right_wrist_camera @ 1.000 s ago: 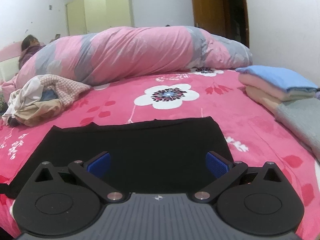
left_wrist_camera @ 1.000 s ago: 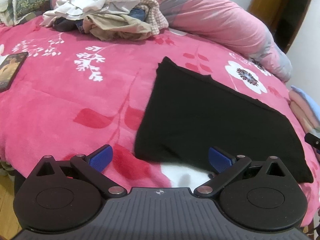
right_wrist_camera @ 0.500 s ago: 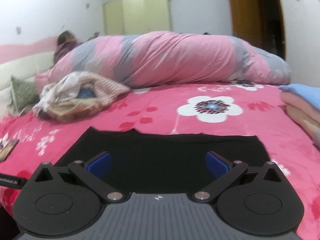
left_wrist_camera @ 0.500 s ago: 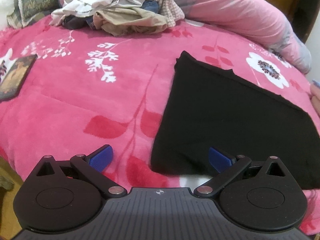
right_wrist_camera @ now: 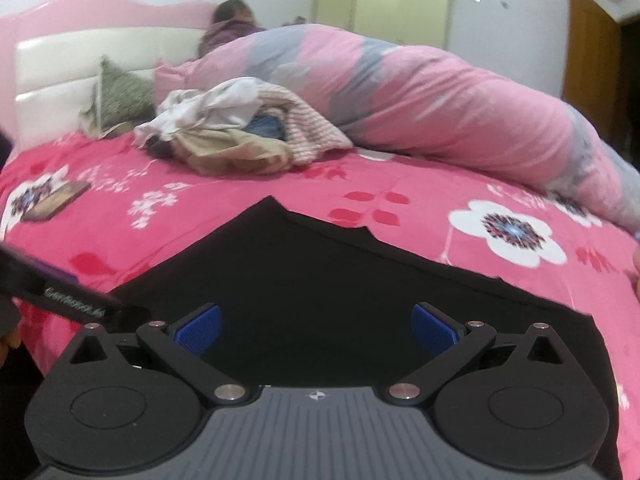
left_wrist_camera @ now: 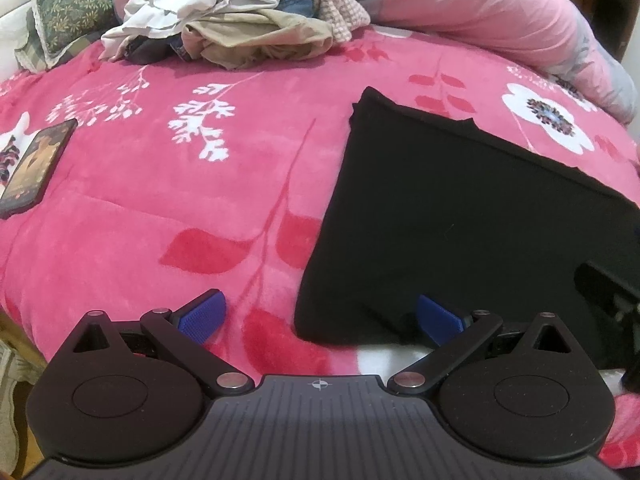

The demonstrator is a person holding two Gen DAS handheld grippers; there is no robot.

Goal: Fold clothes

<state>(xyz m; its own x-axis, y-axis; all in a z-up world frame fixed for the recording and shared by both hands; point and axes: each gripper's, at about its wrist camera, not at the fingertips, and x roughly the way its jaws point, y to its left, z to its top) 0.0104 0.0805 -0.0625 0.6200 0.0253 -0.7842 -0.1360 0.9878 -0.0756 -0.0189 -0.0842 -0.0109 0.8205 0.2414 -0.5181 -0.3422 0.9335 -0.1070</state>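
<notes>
A black garment (left_wrist_camera: 460, 224) lies flat on the pink floral bedspread (left_wrist_camera: 180, 200), folded into a rough rectangle. My left gripper (left_wrist_camera: 320, 316) hovers open at the garment's near left corner, one blue pad over the bedspread and the other over the black cloth. In the right wrist view the same black garment (right_wrist_camera: 320, 280) fills the foreground. My right gripper (right_wrist_camera: 316, 328) is open above its near edge with nothing between the pads. The other gripper's dark body (right_wrist_camera: 60, 304) shows at the left edge there.
A heap of unfolded clothes (left_wrist_camera: 232, 28) sits at the far side of the bed, with a green cushion (left_wrist_camera: 64, 24) to its left. A phone (left_wrist_camera: 32, 168) lies on the left. A rolled pink-and-grey duvet (right_wrist_camera: 400, 100) runs along the back; a person sits behind it.
Both views have swung left. The left gripper has closed in on the garment's near left corner. The folded stack at the right has left the right wrist view. Both grippers stay open.
</notes>
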